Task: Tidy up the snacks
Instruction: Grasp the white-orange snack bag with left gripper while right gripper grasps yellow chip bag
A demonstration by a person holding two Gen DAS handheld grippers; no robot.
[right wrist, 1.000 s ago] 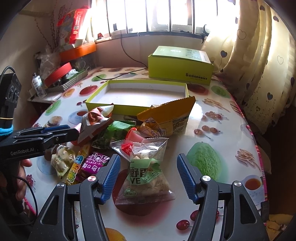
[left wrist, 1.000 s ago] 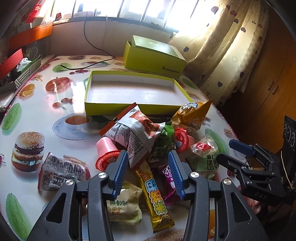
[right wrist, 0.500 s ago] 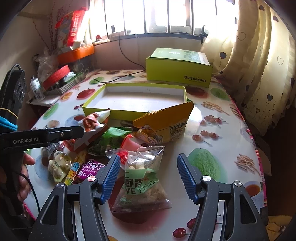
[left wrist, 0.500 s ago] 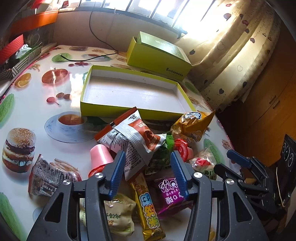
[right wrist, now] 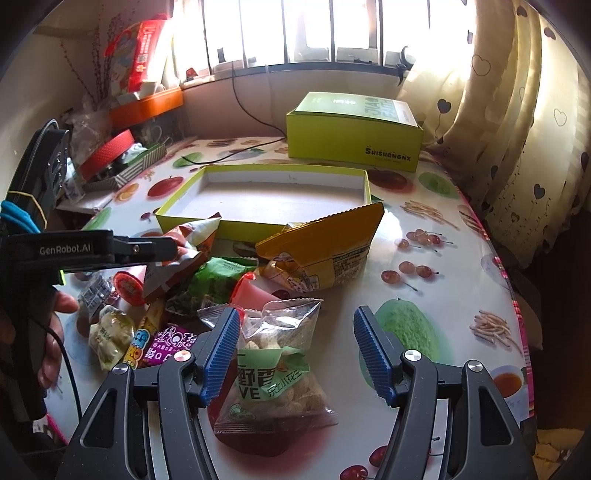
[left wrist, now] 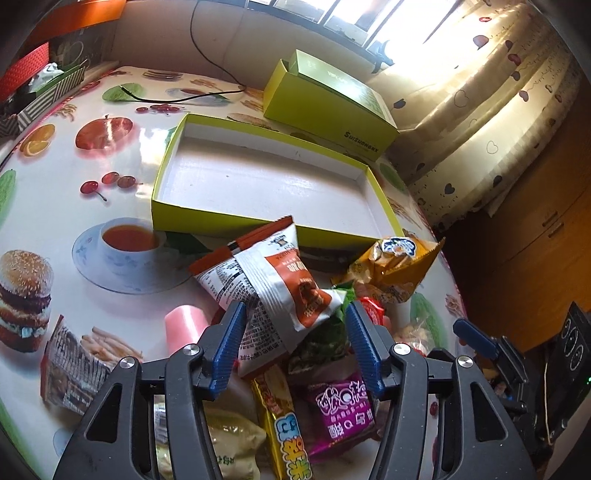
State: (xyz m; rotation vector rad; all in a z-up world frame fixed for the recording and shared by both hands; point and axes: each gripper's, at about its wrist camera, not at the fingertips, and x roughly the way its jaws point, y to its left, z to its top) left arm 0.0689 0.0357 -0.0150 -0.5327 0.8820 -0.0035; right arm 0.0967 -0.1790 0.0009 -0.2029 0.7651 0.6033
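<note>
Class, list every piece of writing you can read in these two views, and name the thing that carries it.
"SHISHANGNX": front of the closed green box.
"GenRobot.AI": side of the left gripper.
"VE" and Chinese characters on a green label: clear snack bag between the right gripper fingers.
"Q" among Chinese characters: purple packet.
Fine print on the orange-and-white packet and the yellow bag: too small to read.

strong daylight enters through the window [right wrist: 295, 33] — blown out to white in both views — and glows through the curtain [right wrist: 517, 129]; glare streaks the glossy tablecloth [left wrist: 122, 155] near its far edge. fisheye bending and dark vignetting at corners; focus sharp.
</note>
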